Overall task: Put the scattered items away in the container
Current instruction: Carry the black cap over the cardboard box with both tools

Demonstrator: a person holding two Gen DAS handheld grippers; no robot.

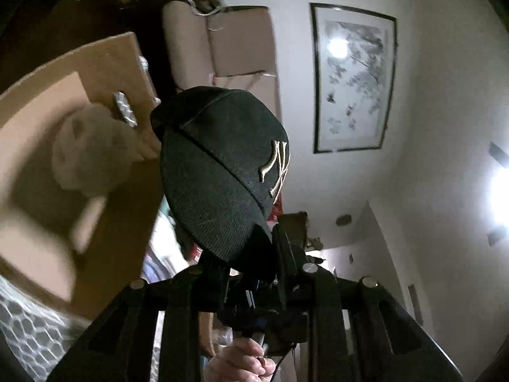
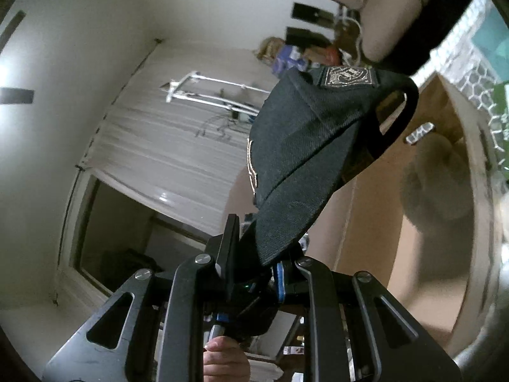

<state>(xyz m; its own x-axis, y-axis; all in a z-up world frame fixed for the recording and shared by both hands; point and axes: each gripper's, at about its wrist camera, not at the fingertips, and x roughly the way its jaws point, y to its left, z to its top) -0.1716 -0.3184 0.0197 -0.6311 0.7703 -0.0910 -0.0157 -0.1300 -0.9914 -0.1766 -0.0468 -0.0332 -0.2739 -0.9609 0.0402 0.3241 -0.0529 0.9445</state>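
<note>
Both grippers, left (image 1: 251, 245) and right (image 2: 254, 248), are clamped on the same black cap (image 1: 219, 172), so you're mid-carry with the box right there.

Your left one pinches the brim edge low in its frame, the right one grips the cap's other side, and the cap hangs between them, clear of everything. The cardboard box (image 1: 105, 63) fills the left of the left view and the right of the right view, and it already has a fuzzy beige plush thing (image 1: 92, 156) plus a small silvery item (image 1: 125, 109) inside, so I'd say part of the tidying is done and the cap isn't in yet. Can't tell what else is left scattered. Room-wise: white walls, a framed picture (image 1: 353, 79) upper right, beige couch (image 1: 241, 44) up top, a honeycomb-pattern rug (image 1: 28, 328) lower left, everything blurry.
</note>
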